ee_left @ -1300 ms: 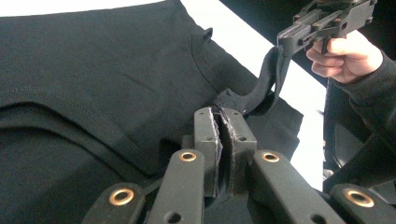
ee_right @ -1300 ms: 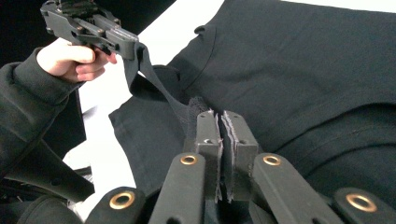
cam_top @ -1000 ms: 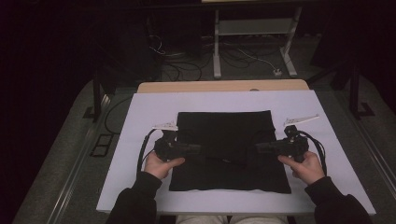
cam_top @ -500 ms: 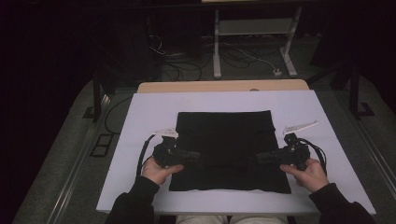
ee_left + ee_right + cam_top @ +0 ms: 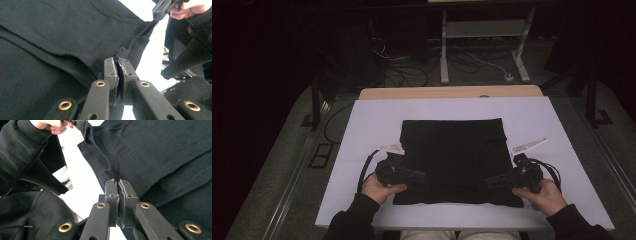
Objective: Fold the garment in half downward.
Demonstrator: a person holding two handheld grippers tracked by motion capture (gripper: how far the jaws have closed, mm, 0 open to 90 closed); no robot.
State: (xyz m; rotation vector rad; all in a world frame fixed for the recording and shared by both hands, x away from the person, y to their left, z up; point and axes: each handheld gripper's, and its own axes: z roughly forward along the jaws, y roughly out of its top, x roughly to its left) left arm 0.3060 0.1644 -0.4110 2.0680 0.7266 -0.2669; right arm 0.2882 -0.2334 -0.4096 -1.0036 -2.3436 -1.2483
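Black garment [image 5: 453, 155] flat on desk [image 5: 372, 120]; left gripper [image 5: 117, 65], right gripper [image 5: 117, 185] both clamped on garment's near edge, fingers pinching fabric.

A dim laboratory or recording room arranged for tabletop trials. A white board [image 5: 532, 115] covers a wooden table [image 5: 452, 92] on a grey carpeted floor [image 5: 287, 165], lit while the surroundings stay dark. Behind the table, loose cables [image 5: 462, 62] trail across the floor past a white metal stand [image 5: 484, 30] and a floor outlet box [image 5: 319, 155].
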